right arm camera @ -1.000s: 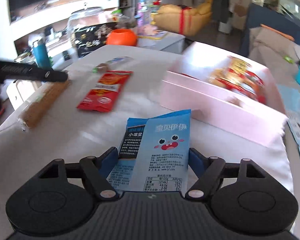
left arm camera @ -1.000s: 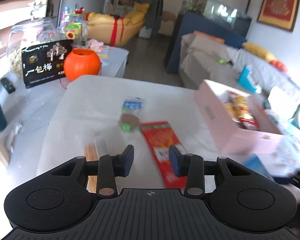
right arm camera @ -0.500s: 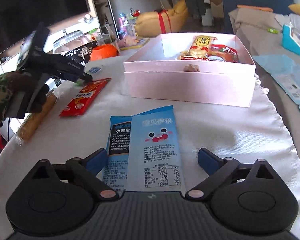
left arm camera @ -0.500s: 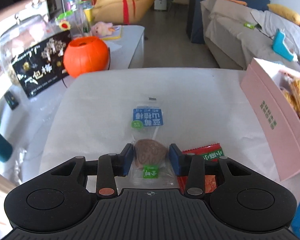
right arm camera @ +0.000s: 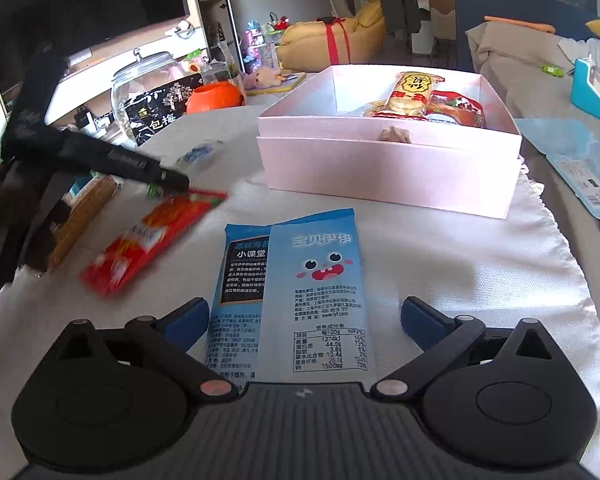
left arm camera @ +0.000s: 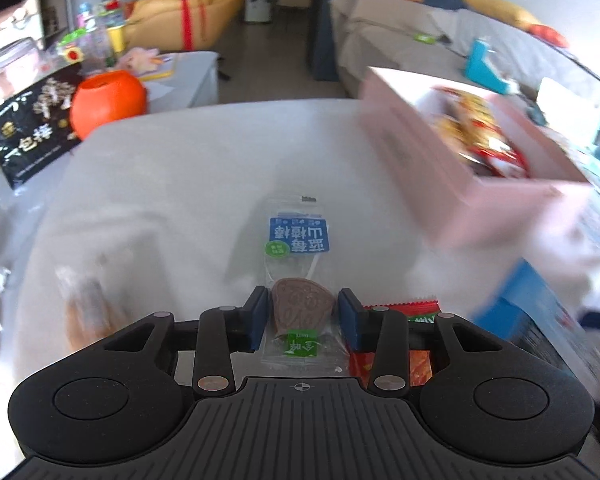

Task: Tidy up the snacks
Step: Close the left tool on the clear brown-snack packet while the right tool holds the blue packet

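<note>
Left wrist view: left hand-held gripper (left arm camera: 303, 314) pinches the light, crinkly hawthorn lolly packet (left arm camera: 298, 276) at its stiff disc; right hand-held gripper (right arm camera: 300, 320) gapes around the blue packet (right arm camera: 300, 292).

The bench (right arm camera: 440, 272) is covered by a white cloth. Directly on it are seen a pink box (right arm camera: 388, 172), a blue packet (right arm camera: 300, 292), a red packet (right arm camera: 148, 240), a long brown pack (right arm camera: 80, 216) and a clear lollipop wrapper (left arm camera: 298, 264).
</note>
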The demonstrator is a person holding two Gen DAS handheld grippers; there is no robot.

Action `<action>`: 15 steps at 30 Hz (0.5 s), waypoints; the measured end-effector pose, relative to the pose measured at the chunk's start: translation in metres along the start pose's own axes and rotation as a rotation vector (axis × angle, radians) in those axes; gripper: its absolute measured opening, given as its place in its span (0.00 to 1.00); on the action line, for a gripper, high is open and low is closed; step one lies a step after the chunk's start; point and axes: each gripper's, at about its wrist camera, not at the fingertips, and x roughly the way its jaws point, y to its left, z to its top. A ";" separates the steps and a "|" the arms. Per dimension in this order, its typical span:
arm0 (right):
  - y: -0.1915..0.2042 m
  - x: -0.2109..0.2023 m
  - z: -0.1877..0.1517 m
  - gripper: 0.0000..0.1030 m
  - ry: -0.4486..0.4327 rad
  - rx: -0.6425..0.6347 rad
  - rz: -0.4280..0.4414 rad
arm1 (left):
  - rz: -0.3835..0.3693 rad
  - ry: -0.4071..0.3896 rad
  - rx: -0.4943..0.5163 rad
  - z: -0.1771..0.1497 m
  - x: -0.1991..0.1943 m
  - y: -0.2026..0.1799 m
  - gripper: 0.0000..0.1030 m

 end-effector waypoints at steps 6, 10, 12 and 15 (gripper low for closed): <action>0.009 0.006 0.001 1.00 0.028 -0.039 -0.048 | -0.050 -0.011 0.041 -0.024 -0.018 -0.014 0.42; 0.017 0.010 0.005 1.00 0.065 -0.043 -0.099 | -0.062 -0.021 0.029 -0.033 -0.026 -0.010 0.42; 0.023 0.013 0.006 1.00 0.079 -0.074 -0.126 | -0.069 -0.022 -0.005 -0.034 -0.028 -0.005 0.42; 0.023 0.010 0.012 0.99 0.102 -0.061 -0.129 | -0.075 -0.026 -0.064 -0.037 -0.031 0.003 0.42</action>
